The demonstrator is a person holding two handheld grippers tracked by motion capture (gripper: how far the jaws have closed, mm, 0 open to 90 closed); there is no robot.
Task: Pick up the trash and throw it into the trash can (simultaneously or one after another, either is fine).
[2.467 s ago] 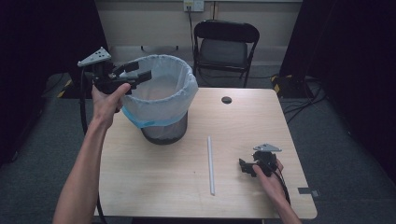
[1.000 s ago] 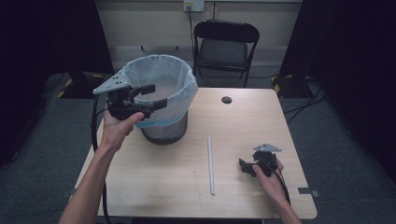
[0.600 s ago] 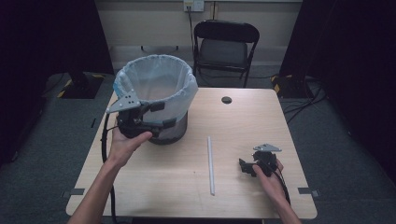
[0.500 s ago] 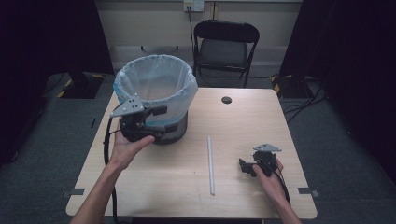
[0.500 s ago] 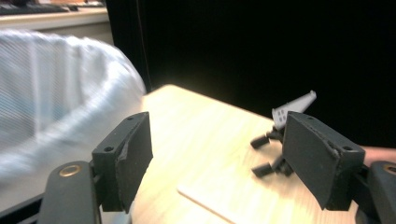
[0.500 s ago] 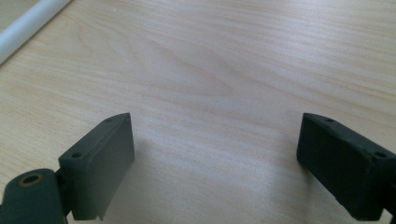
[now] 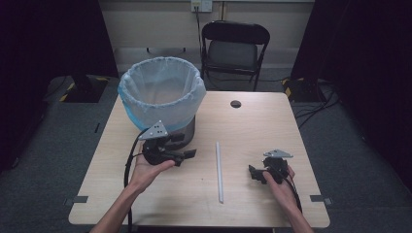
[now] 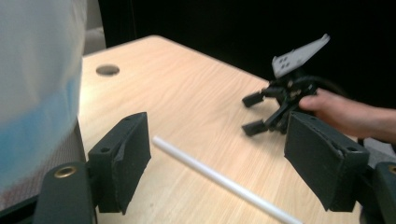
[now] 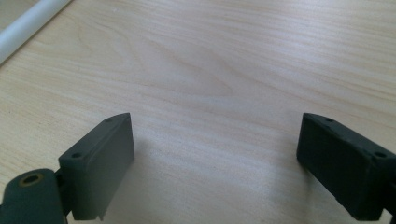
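Tube (image 7: 219,171), white and thin, lies flat on the table (image 7: 252,121) between both grippers, long axis running away from the person. Left gripper (image 7: 187,154) hangs low beside the lined bin (image 7: 160,92), jaws wide and empty, pointing at the tube's far half. Right gripper (image 7: 254,174) rests on the table, jaws also open, nothing held, slightly nearer to the tube's middle; either could likely take it crosswise.

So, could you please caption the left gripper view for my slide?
Open left gripper faces a white tube on the table, beside the lined bin.
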